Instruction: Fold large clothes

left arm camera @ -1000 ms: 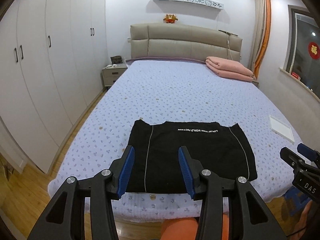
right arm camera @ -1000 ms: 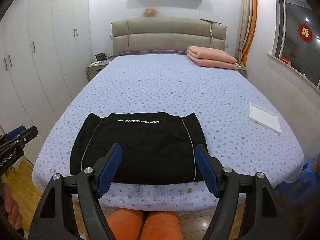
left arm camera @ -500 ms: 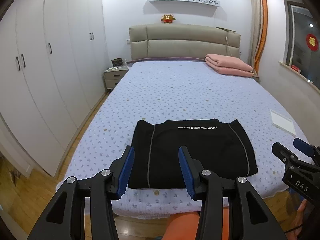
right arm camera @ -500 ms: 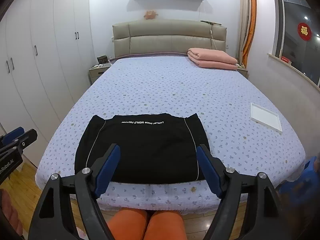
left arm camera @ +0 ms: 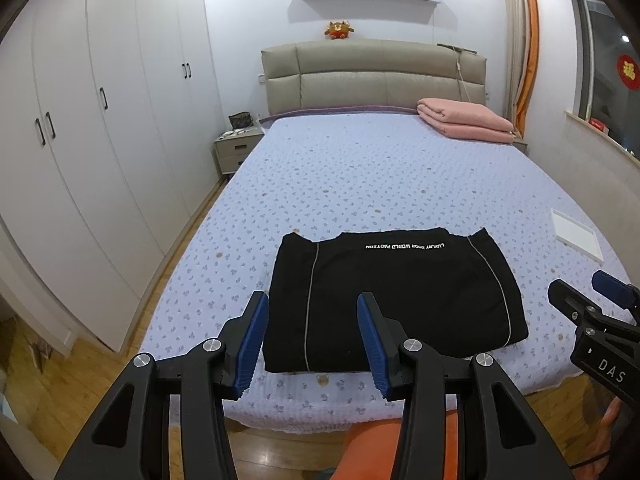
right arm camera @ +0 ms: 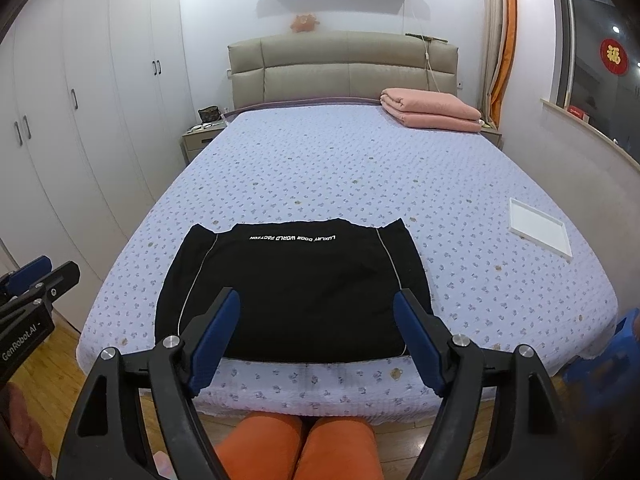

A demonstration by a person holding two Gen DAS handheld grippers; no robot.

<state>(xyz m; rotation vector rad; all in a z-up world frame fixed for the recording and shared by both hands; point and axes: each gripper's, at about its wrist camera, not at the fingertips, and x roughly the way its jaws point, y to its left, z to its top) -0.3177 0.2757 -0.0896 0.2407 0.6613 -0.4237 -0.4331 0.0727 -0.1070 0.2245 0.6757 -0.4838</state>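
A black garment (left arm camera: 400, 300) (right arm camera: 296, 292) with thin white stripes and a line of white lettering lies folded into a flat rectangle near the front edge of the bed (left arm camera: 360, 184). My left gripper (left arm camera: 312, 304) hovers in front of its left part, jaws apart, nothing between the blue pads. My right gripper (right arm camera: 316, 298) hangs before the garment's middle, jaws wider apart and empty. Neither touches the cloth. Each gripper also shows at the edge of the other's view: right gripper (left arm camera: 580, 300), left gripper (right arm camera: 36, 280).
A folded pink blanket (left arm camera: 464, 120) lies by the headboard, a flat white tray (right arm camera: 540, 228) on the bed's right side. White wardrobes (left arm camera: 100, 120) and a nightstand (left arm camera: 234, 152) line the left. The person's orange-clad legs (right arm camera: 296, 448) stand against the bed's foot.
The left wrist view has rolled slightly and now looks more level. The right jaws stand a touch wider. The garment has not moved.
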